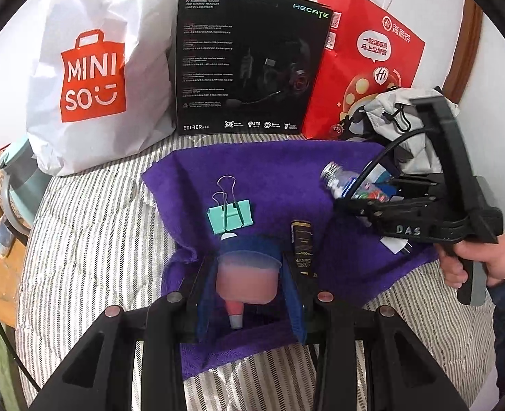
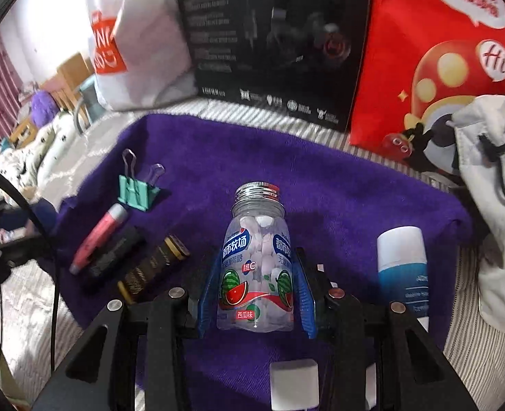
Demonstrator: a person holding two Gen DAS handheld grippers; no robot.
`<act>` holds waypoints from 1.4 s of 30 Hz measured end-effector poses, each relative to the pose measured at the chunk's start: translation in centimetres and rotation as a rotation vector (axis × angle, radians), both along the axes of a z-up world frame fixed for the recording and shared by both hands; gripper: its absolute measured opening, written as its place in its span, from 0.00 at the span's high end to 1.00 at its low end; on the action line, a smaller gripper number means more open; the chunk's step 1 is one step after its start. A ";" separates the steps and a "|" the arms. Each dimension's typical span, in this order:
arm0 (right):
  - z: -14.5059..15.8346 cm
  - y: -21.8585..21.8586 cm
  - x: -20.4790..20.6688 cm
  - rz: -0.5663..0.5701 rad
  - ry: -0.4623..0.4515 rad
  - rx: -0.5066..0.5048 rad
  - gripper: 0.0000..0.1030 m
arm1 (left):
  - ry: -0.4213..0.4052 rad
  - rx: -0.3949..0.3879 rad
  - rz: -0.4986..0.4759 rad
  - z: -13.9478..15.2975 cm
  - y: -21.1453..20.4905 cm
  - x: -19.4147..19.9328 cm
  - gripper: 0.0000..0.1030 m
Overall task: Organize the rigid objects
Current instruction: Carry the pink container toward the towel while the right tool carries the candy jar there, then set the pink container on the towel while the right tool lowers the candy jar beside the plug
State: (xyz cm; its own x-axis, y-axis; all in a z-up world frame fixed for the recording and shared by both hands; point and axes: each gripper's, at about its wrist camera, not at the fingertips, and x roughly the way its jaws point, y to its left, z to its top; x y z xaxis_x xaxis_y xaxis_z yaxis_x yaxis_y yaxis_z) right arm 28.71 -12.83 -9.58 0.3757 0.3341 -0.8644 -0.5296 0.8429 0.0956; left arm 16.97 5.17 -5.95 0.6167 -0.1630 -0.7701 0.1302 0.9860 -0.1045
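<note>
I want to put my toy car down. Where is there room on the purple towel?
The towel is bare at the back, between the clip and the white bag, behind the candy bottle. The left edge is crowded: clip, pink tube, dark stick.

Bright, even daylight with soft shadows. Strong fisheye bending and dark corners in both views. The left wrist view is sharp. The right wrist view is blurred toward its top, and the bottle (image 2: 255, 257) shows small glints.
</note>
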 end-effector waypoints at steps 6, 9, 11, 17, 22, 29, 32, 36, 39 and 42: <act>-1.1 0.5 -0.3 0.016 -0.007 -0.064 0.60 | 0.004 -0.010 0.005 -0.3 0.3 0.2 0.66; -1.1 0.4 -0.4 0.016 -0.005 -0.060 0.60 | 0.010 -0.021 0.003 -0.5 0.5 0.2 0.66; -1.1 0.5 -0.5 0.022 -0.010 -0.064 0.60 | 0.016 -0.019 0.005 -0.7 0.5 0.2 0.66; -1.0 0.1 -1.1 0.058 0.004 -0.075 0.54 | 0.022 -0.013 0.011 -0.6 0.6 0.0 0.66; -1.0 -0.8 -1.8 0.060 0.023 -0.078 0.54 | 0.030 -0.013 0.017 -0.7 0.6 0.0 0.66; 0.6 -2.6 -3.1 0.039 0.002 -0.044 0.54 | 0.044 -0.020 0.009 -1.1 -0.2 0.4 0.66; 1.9 -3.6 -3.8 0.030 -0.016 -0.013 0.54 | 0.047 -0.020 0.002 -1.1 -0.8 0.5 0.66; 3.3 -5.2 -4.9 0.005 -0.042 0.013 0.54 | 0.048 -0.020 -0.020 -1.0 -2.0 0.9 0.66; 4.3 -6.7 -6.2 -0.020 -0.058 0.027 0.54 | 0.049 -0.016 -0.049 -1.2 -3.4 1.4 0.66; 4.9 -8.4 -7.9 -0.044 -0.070 0.030 0.54 | 0.054 -0.016 -0.078 -1.5 -4.8 2.3 0.66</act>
